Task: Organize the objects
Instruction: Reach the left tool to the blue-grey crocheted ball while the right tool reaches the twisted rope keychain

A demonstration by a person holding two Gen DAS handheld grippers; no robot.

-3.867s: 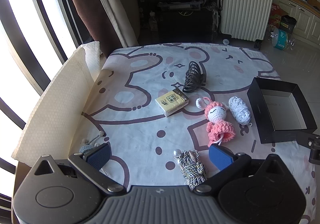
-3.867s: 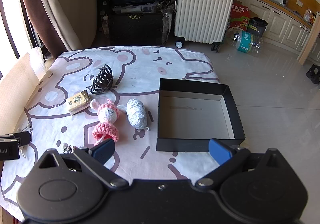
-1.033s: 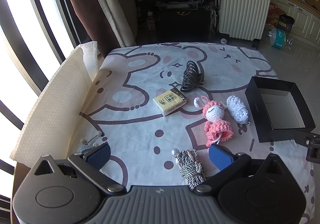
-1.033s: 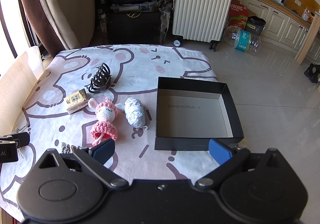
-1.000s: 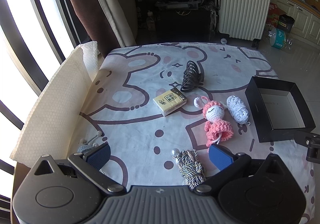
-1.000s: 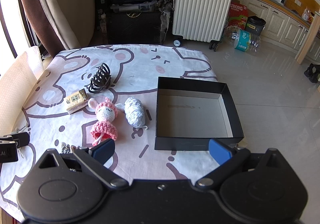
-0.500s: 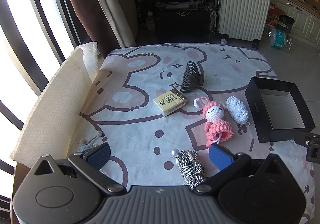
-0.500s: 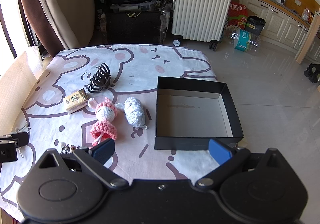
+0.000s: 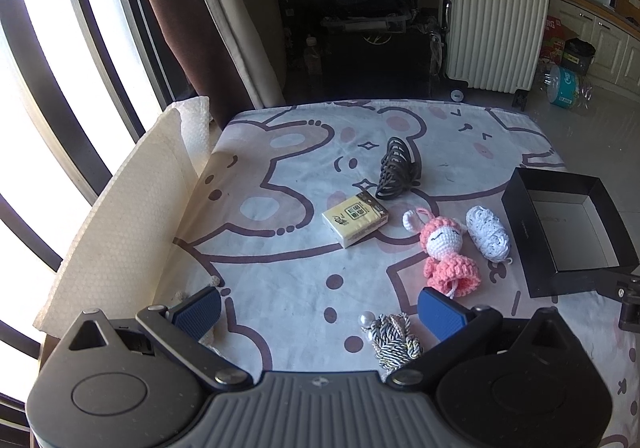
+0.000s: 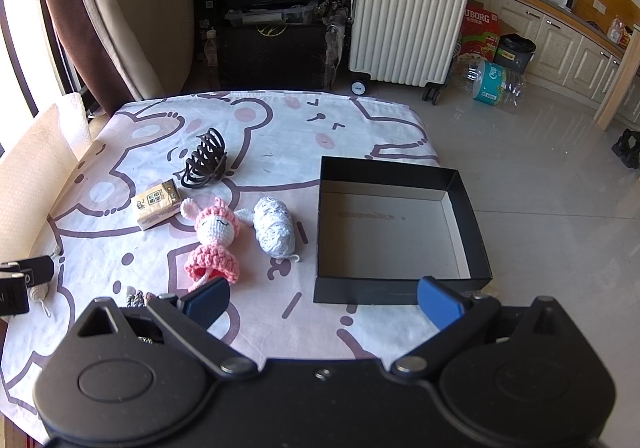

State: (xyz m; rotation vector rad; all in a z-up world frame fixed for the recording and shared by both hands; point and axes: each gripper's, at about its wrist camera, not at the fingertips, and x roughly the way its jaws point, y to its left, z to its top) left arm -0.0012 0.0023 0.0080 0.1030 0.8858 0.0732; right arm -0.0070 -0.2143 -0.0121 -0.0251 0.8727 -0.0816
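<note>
An empty black box point(image 10: 460, 200) point(image 9: 520, 204) sits at the table's right side. Left of it lie a white yarn ball point(image 10: 275, 227) point(image 9: 488, 234), a pink crocheted bunny doll point(image 10: 216, 244) point(image 9: 446, 252), a yellow tissue pack point(image 10: 156, 203) point(image 9: 355, 220) and a black hair claw point(image 10: 205, 159) point(image 9: 397, 169). A striped cord with a pearl point(image 9: 394, 340) lies just before my left gripper point(image 9: 320, 314), which is open and holds nothing. My right gripper point(image 10: 324, 300) is open too, hovering over the box's near edge.
The table wears a bear-print cloth point(image 9: 280, 184). A bubble-wrap sheet point(image 9: 120, 200) stands along its left edge by the window. A small knitted item point(image 10: 40, 290) lies at the near left. A white suitcase point(image 10: 408, 36) and dark bags stand beyond the table.
Both grippers have drifted slightly, so the view shifts a little; the objects on the table have not moved.
</note>
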